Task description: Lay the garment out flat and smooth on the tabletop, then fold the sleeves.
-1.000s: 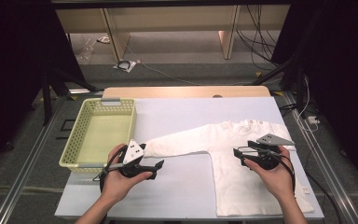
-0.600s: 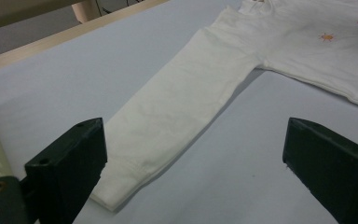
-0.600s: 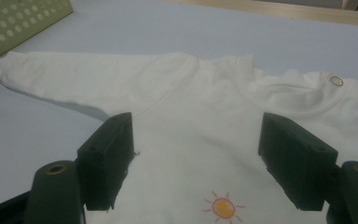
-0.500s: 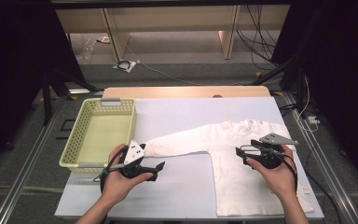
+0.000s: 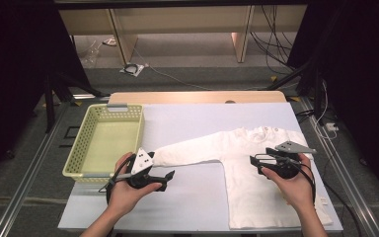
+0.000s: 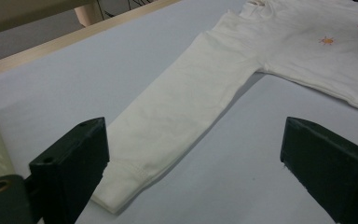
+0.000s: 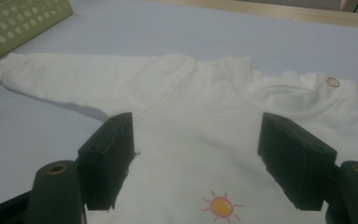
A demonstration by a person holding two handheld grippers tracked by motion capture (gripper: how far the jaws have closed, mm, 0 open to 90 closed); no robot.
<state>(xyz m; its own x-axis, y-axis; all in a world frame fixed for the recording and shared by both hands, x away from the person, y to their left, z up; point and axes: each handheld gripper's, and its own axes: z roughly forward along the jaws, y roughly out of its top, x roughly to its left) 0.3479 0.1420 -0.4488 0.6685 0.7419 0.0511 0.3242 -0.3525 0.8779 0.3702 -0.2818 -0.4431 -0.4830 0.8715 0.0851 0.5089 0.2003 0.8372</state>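
Two hands come in from the near edge of the table, each holding tongs low over its pale sheet. The left tongs lie near the left side, pointing right towards the cuff of the sleeve, jaws spread wide with nothing between them; in the left gripper view the cuff lies just beside the left jaw. The right tongs hover over the body of the white shirt, pointing left, jaws also wide apart and gripping nothing. The shirt lies flat on the right half of the table, front up, one long sleeve stretched left towards the yellow-green basket. It bears a small orange sun print and snap buttons at the shoulder. Its other sleeve cannot be made out, and the right forearm covers part of its near right hem.
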